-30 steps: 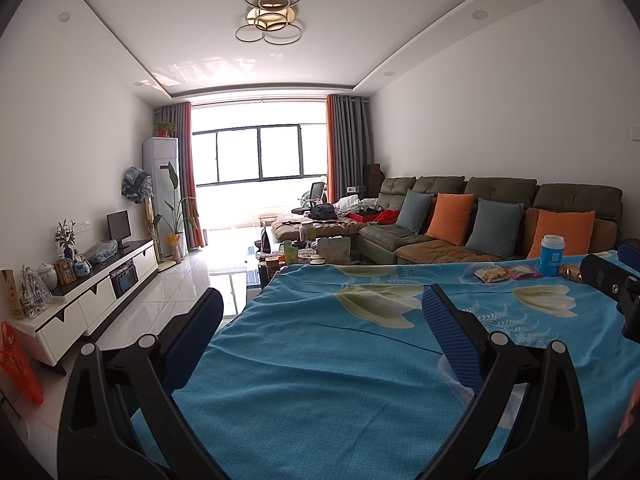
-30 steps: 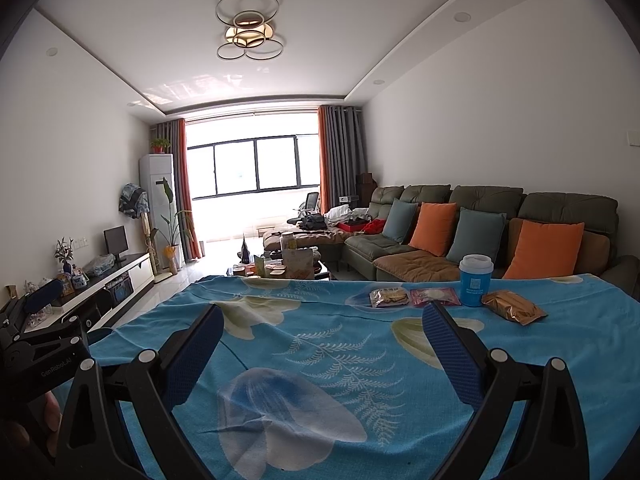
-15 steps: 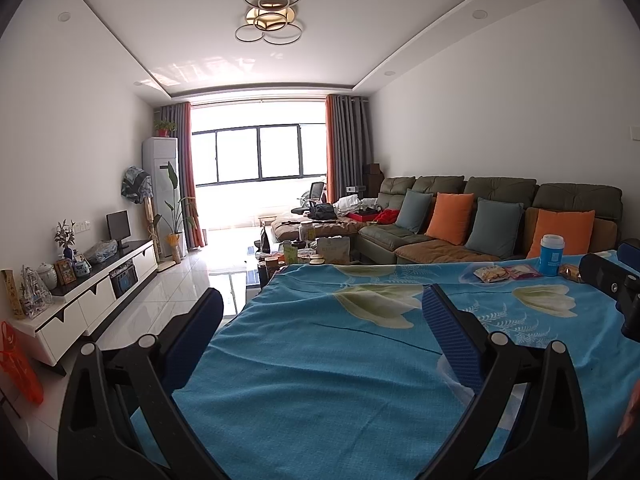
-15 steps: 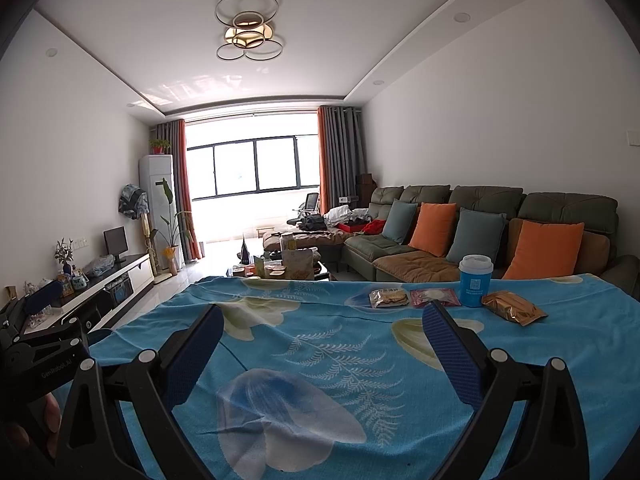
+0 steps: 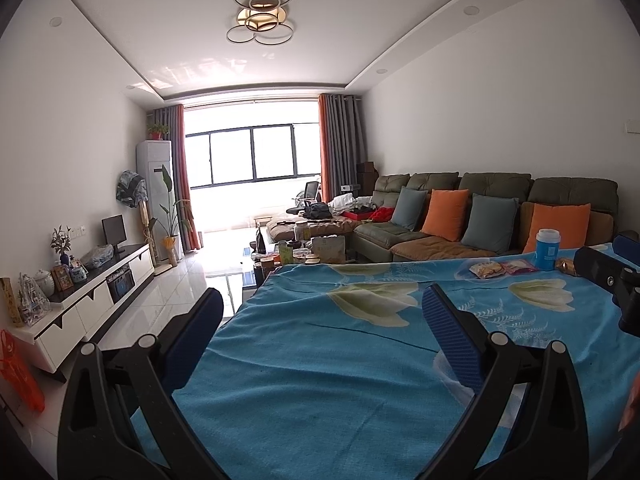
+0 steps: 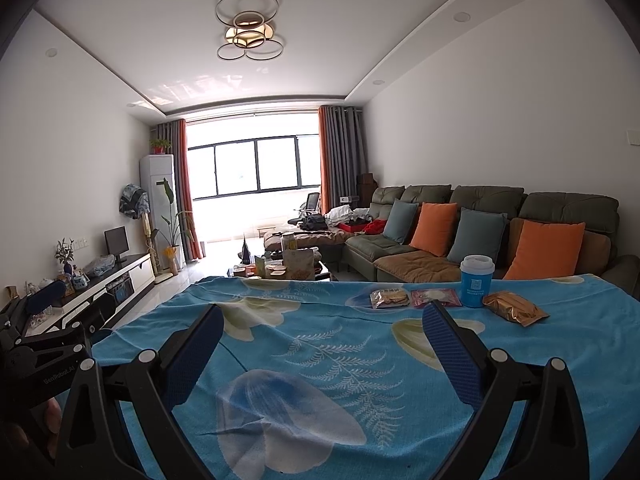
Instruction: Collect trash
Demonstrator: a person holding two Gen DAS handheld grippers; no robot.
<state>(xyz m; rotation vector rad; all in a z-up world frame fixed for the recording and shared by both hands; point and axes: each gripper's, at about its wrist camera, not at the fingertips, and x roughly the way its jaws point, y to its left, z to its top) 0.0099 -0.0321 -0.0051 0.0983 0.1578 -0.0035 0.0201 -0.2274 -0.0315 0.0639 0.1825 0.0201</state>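
Note:
At the far edge of the table with the blue flowered cloth (image 6: 320, 344) lie a clear snack packet (image 6: 389, 298), a pink packet (image 6: 436, 297) and a gold-brown wrapper (image 6: 514, 309), beside a blue cup with a white lid (image 6: 476, 280). My right gripper (image 6: 322, 312) hovers open over the cloth, well short of them. My left gripper (image 5: 320, 300) is open too, over the table's left part, nothing between its fingers. In the left wrist view the packet (image 5: 486, 269), the pink packet (image 5: 518, 266) and the cup (image 5: 547, 249) sit far right, with the right gripper's body (image 5: 608, 276) partly covering the wrapper.
A green sofa (image 6: 480, 232) with orange and grey cushions runs behind the table on the right. A cluttered coffee table (image 6: 280, 268) stands beyond the table's far edge. A white TV cabinet (image 5: 84, 296) lines the left wall, with tiled floor (image 5: 168, 296) between.

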